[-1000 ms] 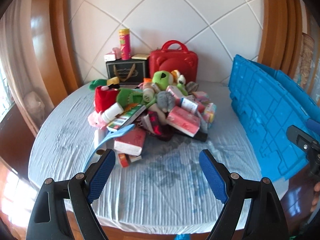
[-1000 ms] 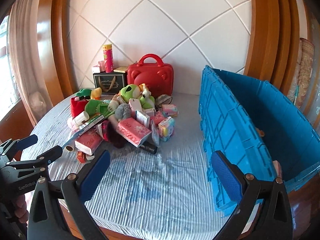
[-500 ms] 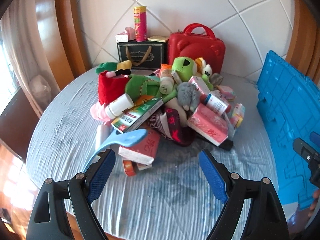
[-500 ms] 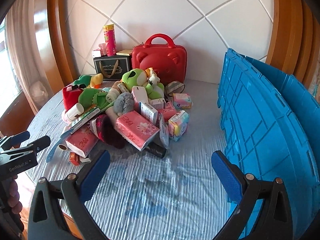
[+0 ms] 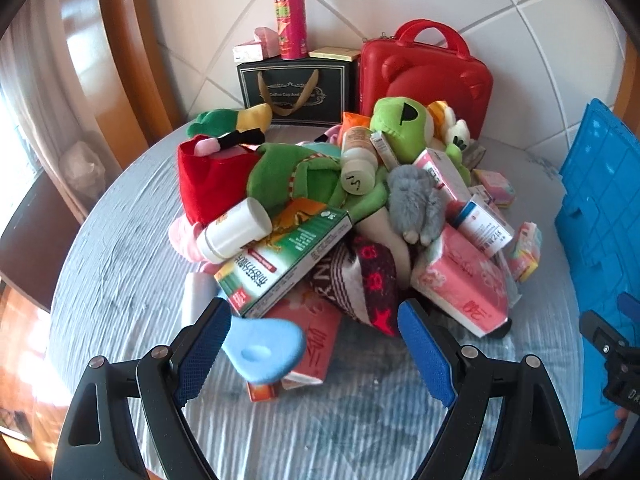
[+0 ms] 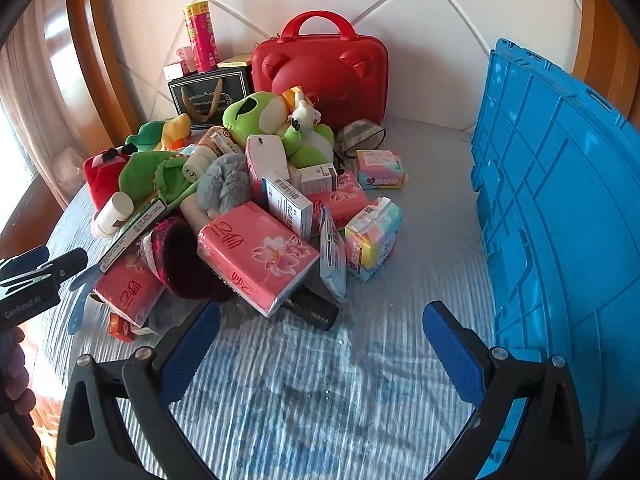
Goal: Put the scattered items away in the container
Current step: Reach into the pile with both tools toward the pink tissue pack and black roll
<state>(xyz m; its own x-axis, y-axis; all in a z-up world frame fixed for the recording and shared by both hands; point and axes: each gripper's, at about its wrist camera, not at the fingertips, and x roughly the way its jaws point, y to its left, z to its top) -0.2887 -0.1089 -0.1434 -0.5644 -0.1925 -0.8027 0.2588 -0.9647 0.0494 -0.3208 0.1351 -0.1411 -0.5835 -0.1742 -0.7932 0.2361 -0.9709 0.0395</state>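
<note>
Progress: barely begun, by my reading. The whole heap of items (image 6: 248, 208) sits on the cloth-covered table (image 6: 304, 392); nothing in either view is in transit. The inside of the blue crate (image 6: 560, 208) is not visible, so I cannot tell whether it holds anything.

Left gripper (image 5: 314, 354): fingers spread wide, gripping nothing — it hovers at the near-left edge of the heap. The light-blue shoehorn (image 5: 266, 346) lies between the fingers, just beside the left one; contact cannot be judged.

Right gripper (image 6: 320, 346): also wide open and empty, over bare cloth between heap and crate.

Heap location: centre of table, crate to its right, well apart from most items; the pastel tissue pack (image 6: 372, 238) lies nearest the crate.

Orientation notes:
- Shoehorn — the broad end points toward the left camera, and the long axis appears to run away to the left under the heap.
- Green medicine box (image 5: 284, 258) — long axis diagonal, lower-left to upper-right, tilted on the heap.
- Pink tissue pack (image 6: 258, 252) — long axis slants toward the near right, propped at an angle.
- White bottle (image 5: 234, 236) — on its side, with its flat end facing upper-right.

Left to do: essentially everything.
</note>
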